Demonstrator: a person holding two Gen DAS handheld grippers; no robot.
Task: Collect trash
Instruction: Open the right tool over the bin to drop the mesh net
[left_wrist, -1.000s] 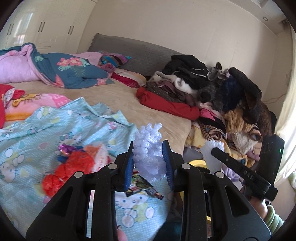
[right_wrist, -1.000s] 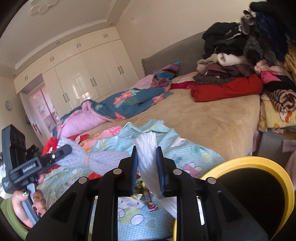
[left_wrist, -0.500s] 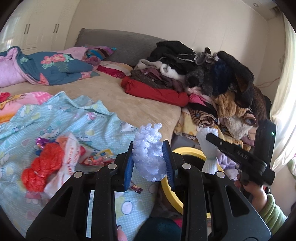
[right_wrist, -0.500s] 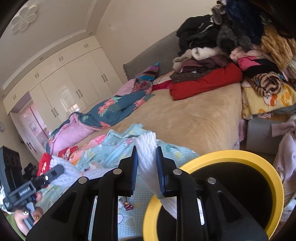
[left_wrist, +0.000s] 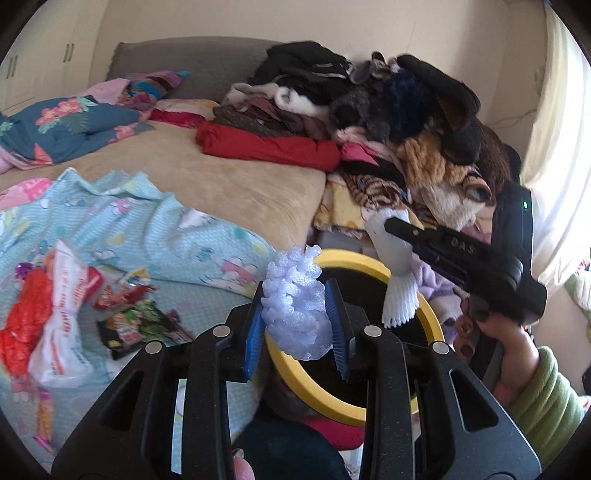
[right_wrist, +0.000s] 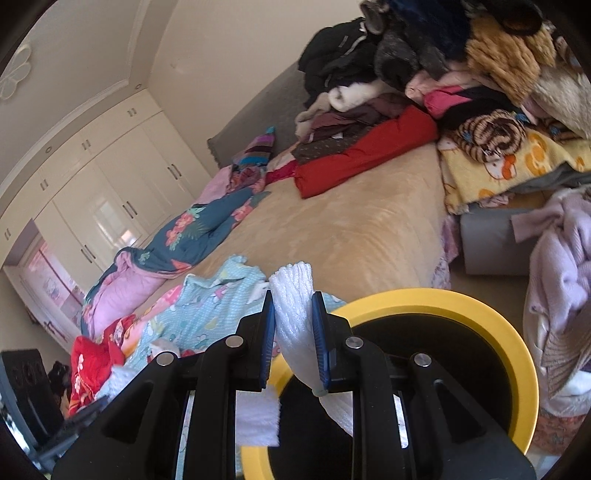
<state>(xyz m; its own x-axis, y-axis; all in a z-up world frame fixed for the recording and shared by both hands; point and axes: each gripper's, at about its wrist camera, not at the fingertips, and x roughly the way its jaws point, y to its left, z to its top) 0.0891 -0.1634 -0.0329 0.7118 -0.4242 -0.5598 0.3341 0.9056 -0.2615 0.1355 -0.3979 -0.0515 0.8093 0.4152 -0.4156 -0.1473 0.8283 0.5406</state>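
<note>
My left gripper (left_wrist: 297, 325) is shut on a crumpled pale-blue foam net (left_wrist: 295, 306), held over the near rim of a yellow-rimmed black bin (left_wrist: 430, 314) beside the bed. My right gripper (right_wrist: 293, 339) is shut on a white foam net sleeve (right_wrist: 295, 306), above the same bin (right_wrist: 517, 354); in the left wrist view it appears at the right as a black tool (left_wrist: 469, 258) in a person's hand, the white net (left_wrist: 397, 280) hanging over the bin. More trash lies on the blue sheet: a red-and-white bag (left_wrist: 48, 314) and snack wrappers (left_wrist: 136, 321).
A beige bed (left_wrist: 229, 181) carries a blue cartoon sheet (left_wrist: 159, 229), a floral quilt (left_wrist: 62, 125) and a tall heap of clothes (left_wrist: 388, 110) at its right end. A lilac garment (right_wrist: 561, 266) hangs by the bin. White wardrobes (right_wrist: 110, 199) line the far wall.
Both grippers have swung right and slightly down with their foam nets, from over the blue sheet to over the yellow-rimmed bin. The bin fills more of both views.
</note>
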